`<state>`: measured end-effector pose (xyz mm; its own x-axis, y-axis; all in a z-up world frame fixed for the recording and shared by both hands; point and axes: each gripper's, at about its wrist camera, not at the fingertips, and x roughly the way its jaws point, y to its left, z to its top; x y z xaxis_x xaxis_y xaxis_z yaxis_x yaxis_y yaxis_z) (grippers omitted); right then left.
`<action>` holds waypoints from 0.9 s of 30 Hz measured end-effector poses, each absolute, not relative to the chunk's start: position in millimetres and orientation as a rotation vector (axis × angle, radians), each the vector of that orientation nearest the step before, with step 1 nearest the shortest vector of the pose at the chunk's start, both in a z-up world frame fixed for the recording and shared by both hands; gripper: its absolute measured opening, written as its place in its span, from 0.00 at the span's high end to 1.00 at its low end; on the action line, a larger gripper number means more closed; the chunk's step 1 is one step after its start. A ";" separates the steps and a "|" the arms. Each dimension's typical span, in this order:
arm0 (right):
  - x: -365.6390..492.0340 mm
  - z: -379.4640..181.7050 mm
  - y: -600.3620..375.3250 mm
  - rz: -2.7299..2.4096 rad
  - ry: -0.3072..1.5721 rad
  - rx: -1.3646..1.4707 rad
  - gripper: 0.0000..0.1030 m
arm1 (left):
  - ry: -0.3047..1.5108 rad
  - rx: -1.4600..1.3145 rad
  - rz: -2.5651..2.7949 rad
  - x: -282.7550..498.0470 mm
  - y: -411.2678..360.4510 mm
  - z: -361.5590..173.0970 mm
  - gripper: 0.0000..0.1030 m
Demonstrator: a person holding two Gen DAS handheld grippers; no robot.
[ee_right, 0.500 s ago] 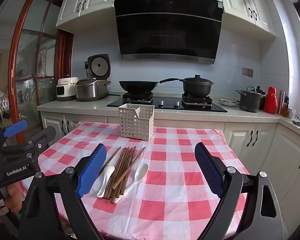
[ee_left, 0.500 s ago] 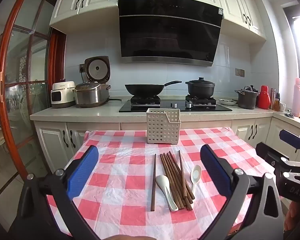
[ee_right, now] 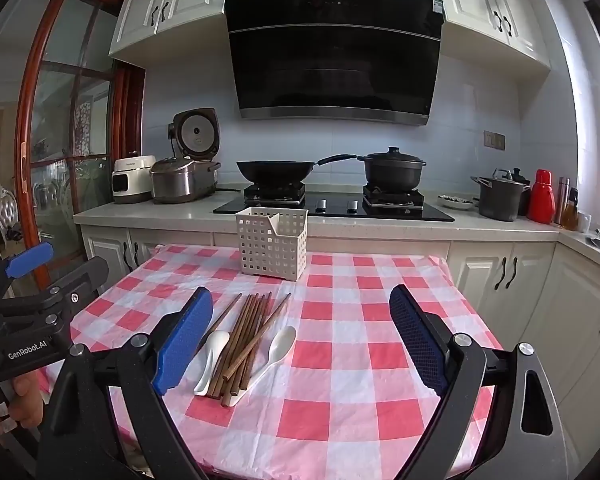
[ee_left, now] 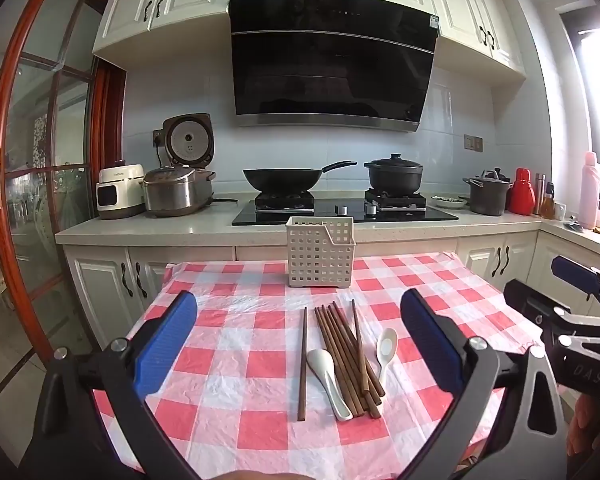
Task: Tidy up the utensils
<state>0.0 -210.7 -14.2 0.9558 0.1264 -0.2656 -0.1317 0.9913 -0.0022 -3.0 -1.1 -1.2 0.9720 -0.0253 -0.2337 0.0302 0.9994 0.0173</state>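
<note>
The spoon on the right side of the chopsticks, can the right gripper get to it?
Probably yes. That white spoon lies in the open on the checked tablecloth, with bare cloth on its right. The right gripper is open and empty above it. Only its handle end tucks against the chopsticks, so the bowl end looks easier.

Table (ee_left: 260,432) in red-and-white check cloth. At the far edge stands a white basket (ee_left: 320,258). Nearer, brown chopsticks (ee_left: 346,356) lie bunched, one stick (ee_left: 302,364) apart, with two white spoons (ee_left: 328,380) alongside.
</note>
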 end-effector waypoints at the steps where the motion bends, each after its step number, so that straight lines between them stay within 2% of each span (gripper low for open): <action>1: -1.6 -18.1 -212.2 0.130 0.266 -0.017 0.18 | 0.236 0.024 -0.030 -2.8 -1.6 -1.5 0.04; 27: 2.2 -19.5 -213.6 0.139 0.278 -0.004 0.18 | 0.248 0.010 -0.077 -1.5 1.3 -2.0 0.04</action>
